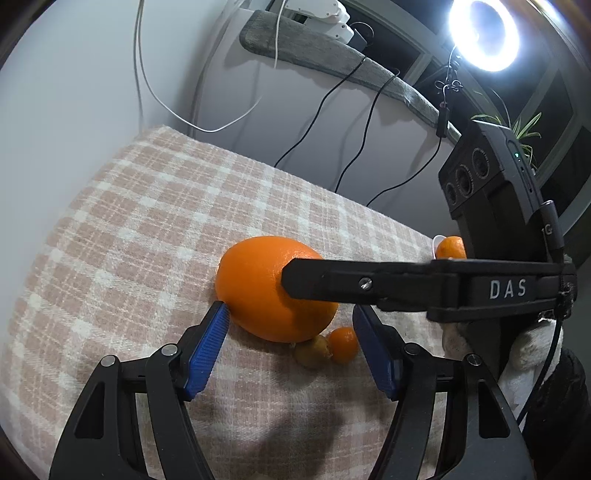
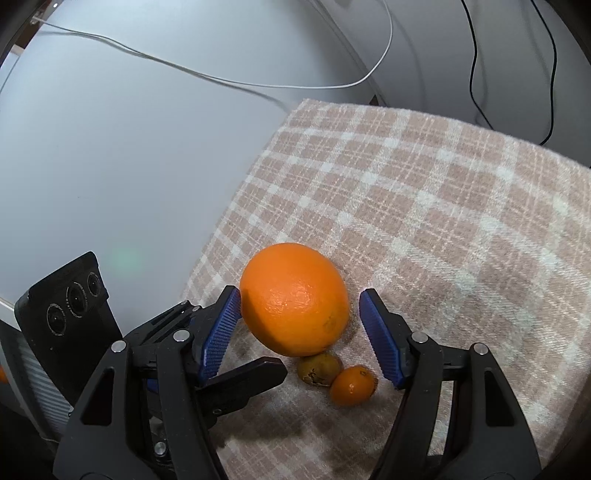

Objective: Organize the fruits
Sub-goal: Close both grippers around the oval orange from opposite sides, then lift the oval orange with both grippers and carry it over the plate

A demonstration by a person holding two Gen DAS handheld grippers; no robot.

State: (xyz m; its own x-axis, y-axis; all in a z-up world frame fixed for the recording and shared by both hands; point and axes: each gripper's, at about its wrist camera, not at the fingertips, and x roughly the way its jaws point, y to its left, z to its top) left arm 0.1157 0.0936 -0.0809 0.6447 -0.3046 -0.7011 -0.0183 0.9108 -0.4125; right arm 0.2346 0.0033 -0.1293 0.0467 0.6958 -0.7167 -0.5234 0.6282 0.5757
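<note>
A large orange [image 1: 258, 291] [image 2: 295, 299] lies on a pink checked cloth [image 1: 147, 229] [image 2: 443, 206]. Beside it lie a small orange fruit [image 1: 344, 344] [image 2: 352, 384] and a small brownish fruit [image 1: 312, 352] [image 2: 318, 367], touching each other. My left gripper [image 1: 291, 321] is open, its blue pads just in front of the large orange. My right gripper [image 2: 299, 306] is open, its pads either side of the large orange; one of its black fingers [image 1: 369, 282] crosses the left wrist view over the orange. Another orange fruit [image 1: 450, 247] shows at the right.
The cloth ends at a grey surface [image 2: 110, 147] to the left. White and black cables [image 1: 332, 122] hang behind the table. A ring light [image 1: 480, 33] shines at the top right. A plant [image 1: 524, 133] stands behind the right gripper's body.
</note>
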